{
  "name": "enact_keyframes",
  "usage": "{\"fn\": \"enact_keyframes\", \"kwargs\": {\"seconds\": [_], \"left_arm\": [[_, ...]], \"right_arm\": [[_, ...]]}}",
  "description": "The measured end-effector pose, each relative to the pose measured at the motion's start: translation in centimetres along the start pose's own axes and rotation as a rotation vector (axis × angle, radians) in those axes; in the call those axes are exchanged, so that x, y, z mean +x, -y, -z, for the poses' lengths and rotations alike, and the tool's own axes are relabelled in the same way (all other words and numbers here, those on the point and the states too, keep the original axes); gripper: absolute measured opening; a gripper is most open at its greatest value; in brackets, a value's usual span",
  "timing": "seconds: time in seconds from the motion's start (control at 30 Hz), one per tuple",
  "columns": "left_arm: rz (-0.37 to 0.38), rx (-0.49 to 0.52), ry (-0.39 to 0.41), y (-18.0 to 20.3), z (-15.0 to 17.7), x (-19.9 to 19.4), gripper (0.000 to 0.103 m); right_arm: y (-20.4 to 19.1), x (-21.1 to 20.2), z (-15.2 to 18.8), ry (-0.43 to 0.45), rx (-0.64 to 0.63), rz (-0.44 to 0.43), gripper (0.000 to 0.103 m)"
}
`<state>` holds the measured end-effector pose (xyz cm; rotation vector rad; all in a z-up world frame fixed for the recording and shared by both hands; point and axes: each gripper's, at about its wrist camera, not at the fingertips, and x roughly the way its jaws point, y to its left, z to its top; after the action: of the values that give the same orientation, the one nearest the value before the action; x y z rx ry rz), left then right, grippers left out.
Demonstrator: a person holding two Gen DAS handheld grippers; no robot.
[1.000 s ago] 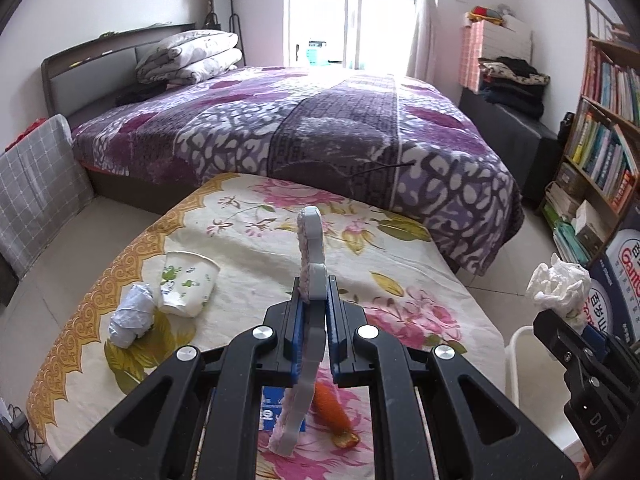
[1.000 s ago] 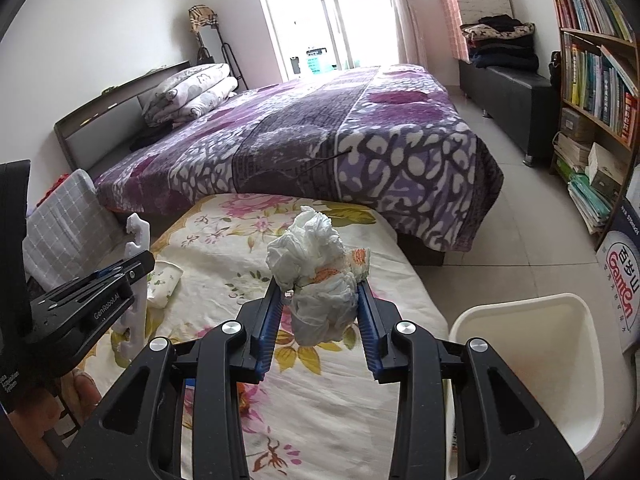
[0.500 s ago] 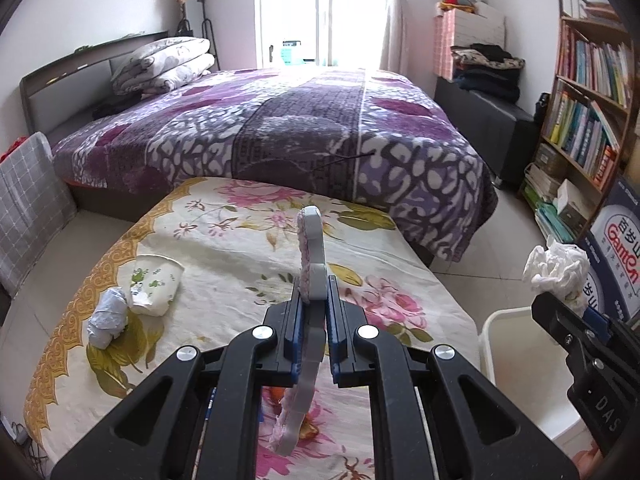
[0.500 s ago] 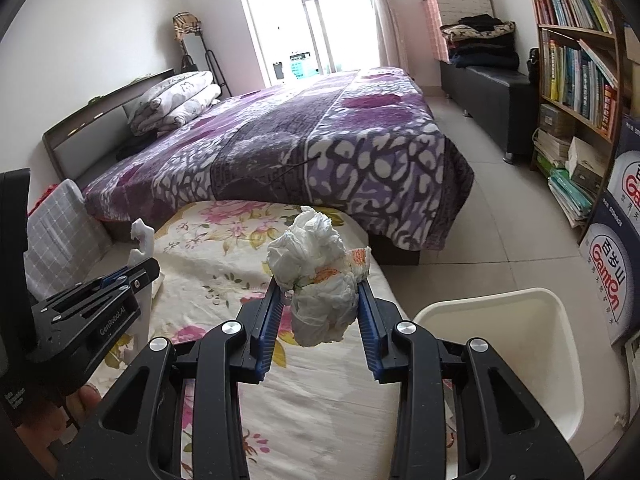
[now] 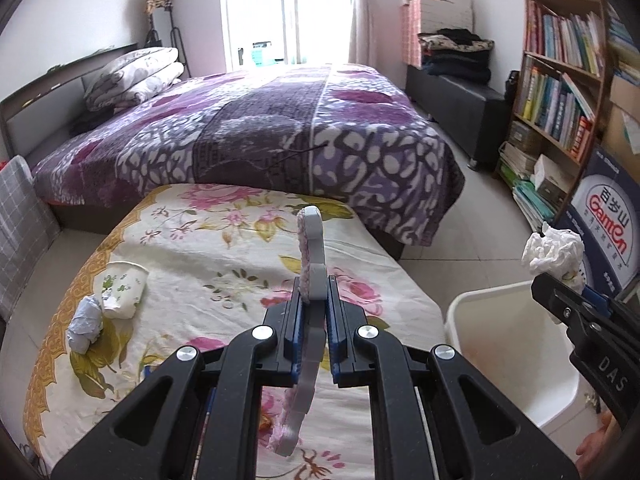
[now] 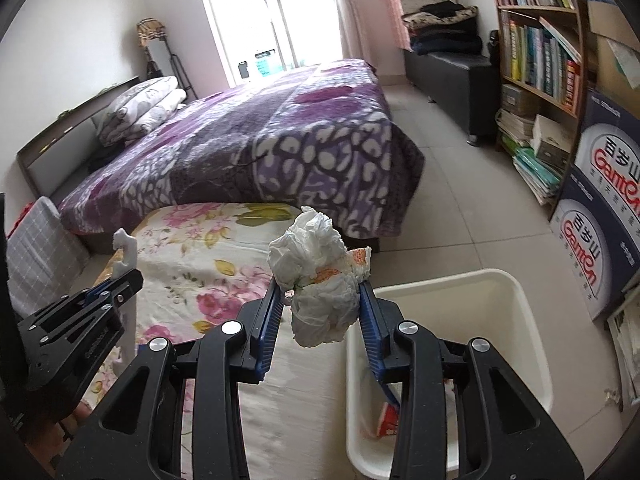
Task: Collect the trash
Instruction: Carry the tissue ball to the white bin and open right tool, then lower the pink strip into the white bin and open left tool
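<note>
My left gripper (image 5: pixel 313 308) is shut on a thin grey-and-pink foam piece (image 5: pixel 310 256), held edge-on above the floral tablecloth (image 5: pixel 224 256). My right gripper (image 6: pixel 320 304) is shut on a crumpled white tissue wad (image 6: pixel 316 276), held above the left rim of the white bin (image 6: pixel 460 280). The wad also shows in the left wrist view (image 5: pixel 554 250), over the bin (image 5: pixel 504 344). A paper cup (image 5: pixel 122 290) lies on its side next to a crumpled paper ball (image 5: pixel 85 324) at the table's left.
A bed with a purple blanket (image 5: pixel 280 132) lies beyond the table. A bookshelf (image 5: pixel 560 92) and blue cartons (image 6: pixel 600 216) stand at the right. A red-and-white wrapper (image 6: pixel 386 422) lies in the bin. A grey checked cushion (image 5: pixel 20 220) is at the left.
Both grippers have moved right with their loads. The tissue wad has gone from over the table to the bin's left rim, and the bin has come further into the left wrist view.
</note>
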<state>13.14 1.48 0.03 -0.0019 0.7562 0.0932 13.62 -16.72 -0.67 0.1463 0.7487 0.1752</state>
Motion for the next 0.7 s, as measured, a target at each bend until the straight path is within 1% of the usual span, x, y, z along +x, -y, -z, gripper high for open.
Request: {"fn": "enact_keyframes", "kwargs": {"seconds": [0.23,0.33,0.4,0.47,0.5,0.57,0.7], "left_arm": [[0.026,0.041,0.001,2.6,0.3,-0.2,0.01],[0.04,0.056,0.0,3.8,0.3,-0.2,0.01],[0.048,0.067,0.001,4.5,0.4,-0.3,0.01],[0.058,0.081,0.0,5.5,0.5,-0.3,0.01],[0.061,0.087,0.0,5.8,0.5,-0.3,0.01],[0.067,0.099,0.0,6.6,0.6,-0.3,0.01],[0.093,0.118,-0.006,8.4,0.6,-0.2,0.01]], "right_arm": [[2.5,-0.3,0.3,-0.022,0.036,0.047,0.036],[3.7,-0.6,0.4,-0.027,0.057,0.072,0.038],[4.4,-0.7,0.5,-0.028,0.074,0.091,0.046],[5.3,-1.0,0.6,-0.025,0.097,0.112,0.058],[6.0,-1.3,0.7,-0.021,0.111,0.125,0.06],[6.9,-1.7,0.7,-0.013,0.129,0.145,0.068],[9.0,-2.4,0.7,-0.001,0.174,0.18,0.074]]}}
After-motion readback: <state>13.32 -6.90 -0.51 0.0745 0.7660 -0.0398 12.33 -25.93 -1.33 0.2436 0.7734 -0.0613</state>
